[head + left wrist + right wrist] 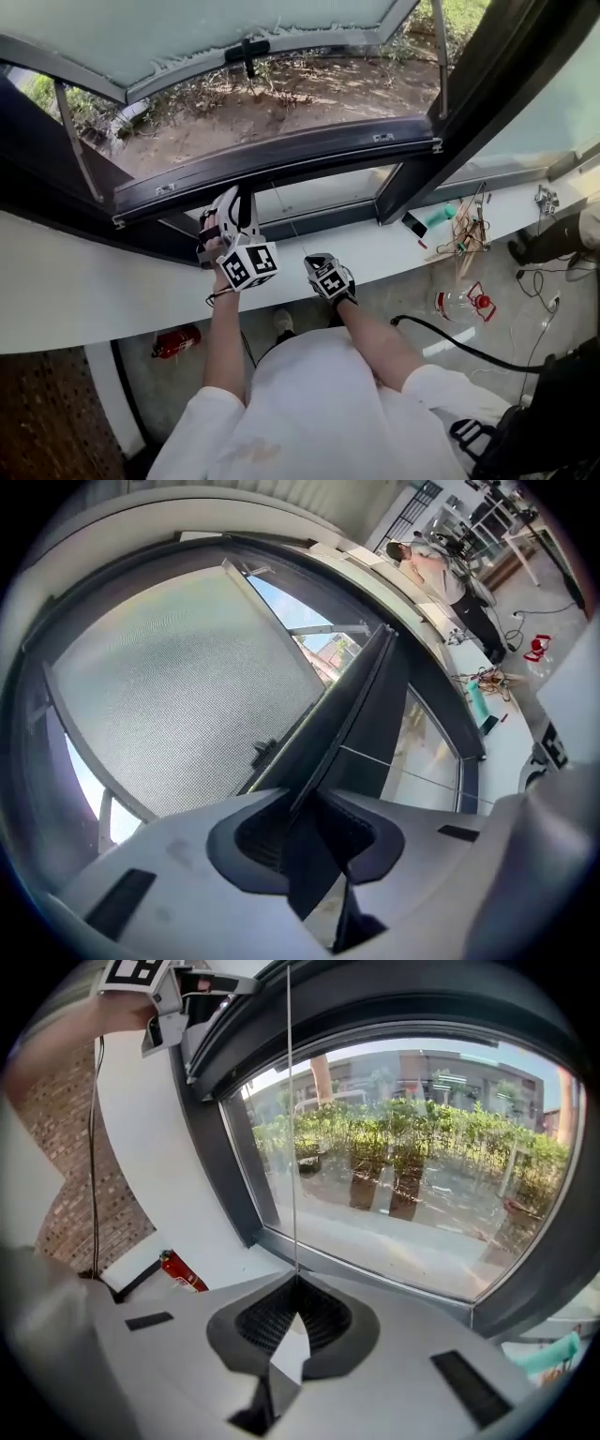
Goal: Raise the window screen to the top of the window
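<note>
The window screen's dark bottom bar [281, 155] runs across the open window, and its grey mesh [187, 696] fills the left of the left gripper view. My left gripper [234, 202] is raised to that bar. Its jaws [305, 803] are shut on the bar's dark edge [361, 696], which passes between the pads. My right gripper [323, 265] hangs lower, by the white sill, pointing down at the lower pane. It is shut [295, 1283] on a thin cord [289, 1147] that rises straight up from its fingertips. The left gripper [178, 997] shows at the top left of the right gripper view.
A wide white sill [94, 281] lies below the frame, with tools and wires [459, 230] at its right end. On the floor are a red fire extinguisher [176, 341], a clear jug [464, 303] and a black cable [450, 339]. Another person [431, 560] stands farther along the sill.
</note>
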{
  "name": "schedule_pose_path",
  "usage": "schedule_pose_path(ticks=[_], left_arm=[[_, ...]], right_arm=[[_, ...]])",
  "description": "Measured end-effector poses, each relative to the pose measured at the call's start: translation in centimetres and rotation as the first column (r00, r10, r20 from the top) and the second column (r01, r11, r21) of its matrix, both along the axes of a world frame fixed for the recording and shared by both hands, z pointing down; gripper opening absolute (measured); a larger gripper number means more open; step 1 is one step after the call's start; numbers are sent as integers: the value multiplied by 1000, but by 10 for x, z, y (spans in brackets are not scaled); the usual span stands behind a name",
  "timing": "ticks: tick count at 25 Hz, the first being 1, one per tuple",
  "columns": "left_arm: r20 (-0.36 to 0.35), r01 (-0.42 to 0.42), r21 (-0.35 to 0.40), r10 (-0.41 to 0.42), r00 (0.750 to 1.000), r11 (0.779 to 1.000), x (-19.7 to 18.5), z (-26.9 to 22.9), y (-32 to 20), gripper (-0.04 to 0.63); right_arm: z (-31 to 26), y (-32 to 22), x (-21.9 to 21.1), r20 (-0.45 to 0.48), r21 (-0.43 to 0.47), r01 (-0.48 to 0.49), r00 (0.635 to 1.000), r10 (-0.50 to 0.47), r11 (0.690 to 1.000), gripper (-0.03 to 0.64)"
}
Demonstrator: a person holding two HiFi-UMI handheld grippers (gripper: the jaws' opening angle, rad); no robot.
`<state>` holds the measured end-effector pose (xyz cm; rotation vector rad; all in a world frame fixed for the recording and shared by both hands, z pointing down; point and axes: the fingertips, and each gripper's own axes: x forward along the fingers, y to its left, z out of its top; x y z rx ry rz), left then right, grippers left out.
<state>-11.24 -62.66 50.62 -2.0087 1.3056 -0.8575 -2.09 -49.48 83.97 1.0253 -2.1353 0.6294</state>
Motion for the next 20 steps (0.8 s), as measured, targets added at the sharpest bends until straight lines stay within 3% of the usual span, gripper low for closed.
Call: schedule_pose_path(ticks=[3,11,15,20], left_arm=[[-25,13,-1,-13,1000,1000,0,-1,-1,66],[-229,15,-37,-23,973,999,-3,-16,5,72],[-377,7,-87,-40,925,996,-8,-18,14,71],[-535,4,-188,-106,838,982,-12,-7,28,66]], right_arm=[[0,-1,4,-20,11,24,1000,-23,1000,2],[-7,-5,4,-5,24,25,1000,-25,999,2],[-8,-4,-1,9,29,26,1000,-26,999,2],[-11,0,-6,-15,53,55,998,-54,997,2]])
